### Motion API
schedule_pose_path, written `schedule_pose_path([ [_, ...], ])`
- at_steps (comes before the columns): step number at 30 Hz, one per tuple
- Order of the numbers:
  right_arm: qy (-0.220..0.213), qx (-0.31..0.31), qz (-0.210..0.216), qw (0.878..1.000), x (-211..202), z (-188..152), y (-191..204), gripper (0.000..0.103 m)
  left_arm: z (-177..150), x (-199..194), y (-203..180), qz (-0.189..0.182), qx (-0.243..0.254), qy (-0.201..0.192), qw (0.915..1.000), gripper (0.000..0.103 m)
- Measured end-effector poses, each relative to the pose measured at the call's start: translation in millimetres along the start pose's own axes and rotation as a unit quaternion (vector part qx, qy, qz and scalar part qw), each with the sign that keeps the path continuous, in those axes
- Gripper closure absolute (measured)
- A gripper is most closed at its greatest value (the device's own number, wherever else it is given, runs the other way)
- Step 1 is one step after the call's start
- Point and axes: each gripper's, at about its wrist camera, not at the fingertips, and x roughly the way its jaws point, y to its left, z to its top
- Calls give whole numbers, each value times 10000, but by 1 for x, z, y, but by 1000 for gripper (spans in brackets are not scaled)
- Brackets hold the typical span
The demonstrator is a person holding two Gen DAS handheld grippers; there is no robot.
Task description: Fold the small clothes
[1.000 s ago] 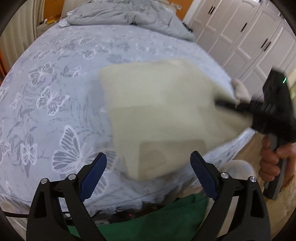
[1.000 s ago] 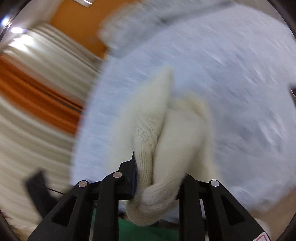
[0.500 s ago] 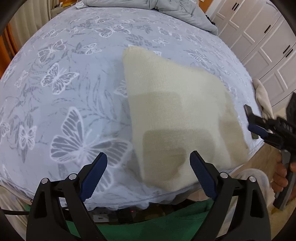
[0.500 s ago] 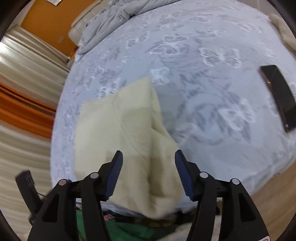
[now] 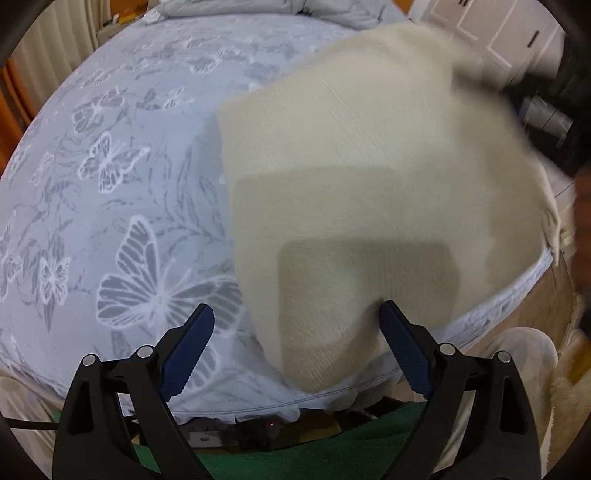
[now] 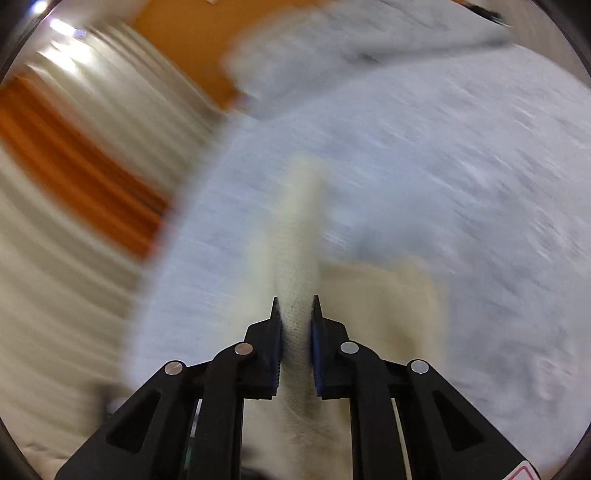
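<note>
A cream knit garment lies on the butterfly-print bed sheet, its near corner by the bed's front edge. My left gripper hangs open just above that near corner, and its pads touch nothing. In the right wrist view, my right gripper has its jaws closing on a raised ridge of the cream knit garment, with the pads pressing on the fabric. The right gripper shows in the left wrist view as a dark blur at the upper right, where the garment's far edge is lifted off the sheet.
A grey duvet is bunched at the bed's far end. White wardrobe doors stand to the right, with wooden floor below the bed edge. Green cloth lies under my left gripper. Orange-striped curtains hang at the left.
The right gripper went from open over the flat garment to closed on a fold, and it is sweeping across fast. The garment's far right edge has risen. My left gripper has sunk closer.
</note>
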Motion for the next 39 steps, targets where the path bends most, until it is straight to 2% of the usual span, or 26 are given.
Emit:
schedule_pose_path([
  [1,587,163,-554,9966,33,-12,-22,89,0,1,1,-27,-52,27,10000,14],
  [2,785,318,-696,9940,45,-20,-33,88,0,2,2,-41,-65,39,10000,14],
  [4,402,823,-339,9952,27,-28,-44,85,-1,-1,3,-49,-2,14,10000,14],
  [6,82,1005,-508,9936,0,-27,-35,78,-2,-5,4,-10,52,-52,10000,14],
  [8,-444,553,-666,9953,-33,-28,-3,79,-4,-9,9,-58,-3,-58,10000,14],
  [10,-543,211,-388,9975,-45,-28,24,79,-5,-14,15,-123,-138,-89,9998,14],
  [11,-448,96,-96,9989,-44,-31,37,81,-5,-17,17,-135,-207,-112,9996,14],
  [12,-159,-62,329,9993,-33,-34,57,84,-4,-19,19,-139,-254,-129,9995,14],
  [13,26,-178,455,9988,-20,-36,68,84,-4,-22,21,-133,-316,-165,9993,14],
  [14,265,-365,475,9979,-4,-41,81,84,-3,-25,23,-105,-345,-183,9992,14],
  [16,1002,-818,24,9916,55,-56,99,85,-1,-28,25,-26,-353,-213,9991,14],
  [17,1185,-925,-203,9884,77,-61,99,87,0,-30,27,34,-359,-222,9991,14],
  [18,1274,-992,-304,9864,96,-65,101,88,1,-31,28,59,-365,-226,9991,14],
  [19,1248,-954,-335,9870,95,-63,102,87,2,-34,29,104,-372,-234,9990,14],
  [20,1267,-867,-395,9874,89,-59,106,88,3,-36,30,144,-369,-245,9989,15],
  [22,957,-867,-224,9914,59,-53,121,89,3,-41,33,158,-345,-297,9988,14],
  [23,832,-902,-152,9923,47,-55,118,89,3,-42,34,165,-332,-313,9988,14],
  [25,778,-854,-314,9928,38,-64,113,89,3,-41,35,157,-342,-302,9988,14],
  [28,1213,-718,-803,9868,75,-83,86,95,3,-37,35,131,-394,-235,9989,14],
  [30,1041,-451,-633,9915,69,-83,79,94,1,-37,33,128,-362,-223,9990,14],
  [33,532,-203,-376,9977,22,-76,81,94,-1,-40,26,164,-241,-270,9992,14],
  [34,398,-173,-431,9981,10,-77,78,94,-1,-39,24,159,-219,-281,9992,14],
  [36,267,-114,-812,9963,-11,-83,60,93,-1,-37,22,129,-219,-243,9994,15],
  [39,763,331,-1331,9876,-3,-100,16,95,-2,-31,13,74,-159,-185,9997,14],
])
